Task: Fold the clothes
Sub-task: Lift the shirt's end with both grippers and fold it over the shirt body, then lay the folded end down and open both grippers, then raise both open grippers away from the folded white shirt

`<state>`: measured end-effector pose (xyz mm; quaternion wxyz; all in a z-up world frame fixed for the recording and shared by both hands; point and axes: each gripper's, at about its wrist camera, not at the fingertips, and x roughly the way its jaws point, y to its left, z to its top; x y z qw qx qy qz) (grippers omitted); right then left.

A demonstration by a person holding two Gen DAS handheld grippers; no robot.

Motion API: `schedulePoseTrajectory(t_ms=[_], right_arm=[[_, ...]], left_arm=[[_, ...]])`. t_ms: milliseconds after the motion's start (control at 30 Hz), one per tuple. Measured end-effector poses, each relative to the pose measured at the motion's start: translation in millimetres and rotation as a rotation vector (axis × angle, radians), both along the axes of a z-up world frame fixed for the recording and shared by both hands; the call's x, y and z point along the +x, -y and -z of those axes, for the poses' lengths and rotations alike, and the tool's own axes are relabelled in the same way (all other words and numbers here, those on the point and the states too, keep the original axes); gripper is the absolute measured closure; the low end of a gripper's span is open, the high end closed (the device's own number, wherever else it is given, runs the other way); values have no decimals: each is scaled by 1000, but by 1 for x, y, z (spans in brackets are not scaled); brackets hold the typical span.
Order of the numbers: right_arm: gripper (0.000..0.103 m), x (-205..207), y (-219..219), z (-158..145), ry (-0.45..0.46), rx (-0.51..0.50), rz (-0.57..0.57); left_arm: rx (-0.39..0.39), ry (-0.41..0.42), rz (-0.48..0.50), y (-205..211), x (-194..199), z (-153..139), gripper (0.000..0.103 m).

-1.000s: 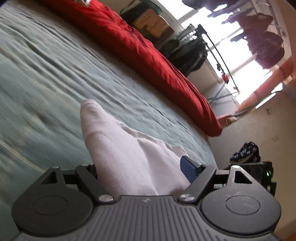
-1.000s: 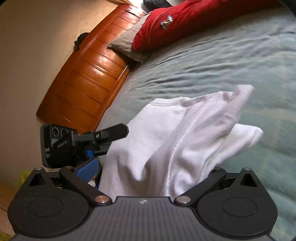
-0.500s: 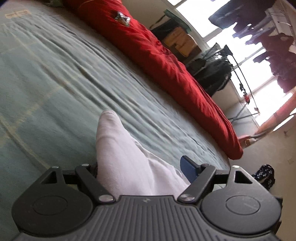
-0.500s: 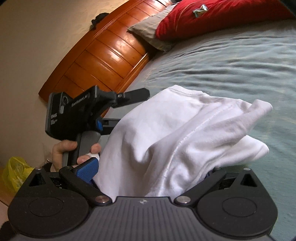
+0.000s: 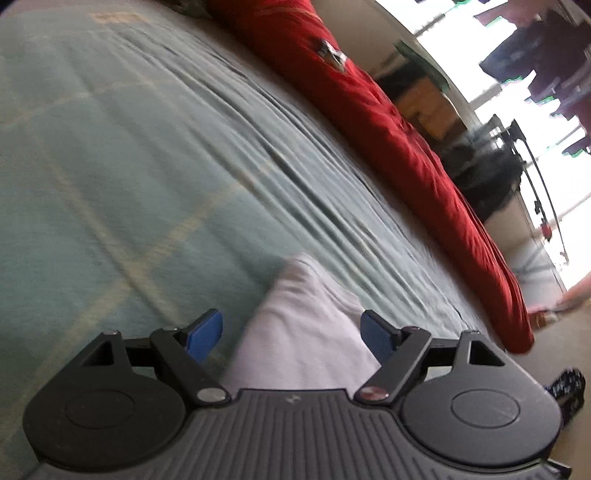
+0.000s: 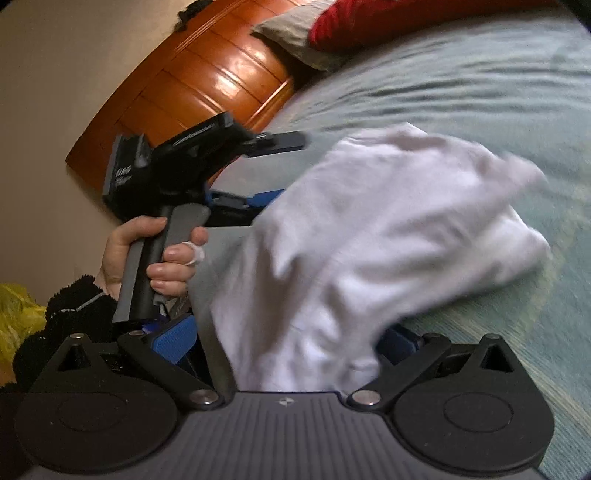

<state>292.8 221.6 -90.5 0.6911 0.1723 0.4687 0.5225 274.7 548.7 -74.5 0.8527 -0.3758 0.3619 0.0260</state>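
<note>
A white garment (image 6: 388, 240) lies bunched on the pale green bedspread (image 5: 129, 147), its near part draped over both gripper bodies. In the left wrist view the garment (image 5: 303, 332) runs between the blue pads of my left gripper (image 5: 291, 334). The jaws stand wide and the left pad is clear of the cloth. My right gripper (image 6: 286, 339) is open too, with the cloth between its pads and its left pad bare. The right wrist view shows a hand (image 6: 162, 254) holding the left gripper (image 6: 275, 170) at the garment's left edge.
A red duvet (image 5: 388, 122) runs along the far side of the bed. A wooden headboard (image 6: 207, 92) and a grey pillow (image 6: 295, 33) stand at its head. A yellow bag (image 6: 14, 314) lies by the wall. Dark clothes (image 5: 535, 74) hang at a bright window.
Both grippers have sunk toward the bed and moved forward, and the garment has come down onto the bedspread. The cloth has slid off the left gripper's left pad, which now shows.
</note>
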Motion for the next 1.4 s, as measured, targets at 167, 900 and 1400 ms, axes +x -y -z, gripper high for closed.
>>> schedulePoseTrajectory(t_ms=[167, 900, 1400], right_arm=[[0, 17, 35, 9, -91, 100, 88], [0, 54, 67, -55, 256, 35, 257], [2, 8, -30, -38, 466, -172, -194]], left_arm=[[28, 65, 17, 9, -28, -16, 21], [-19, 164, 115, 48, -35, -35, 17], [-73, 59, 131, 57, 9, 2, 16]])
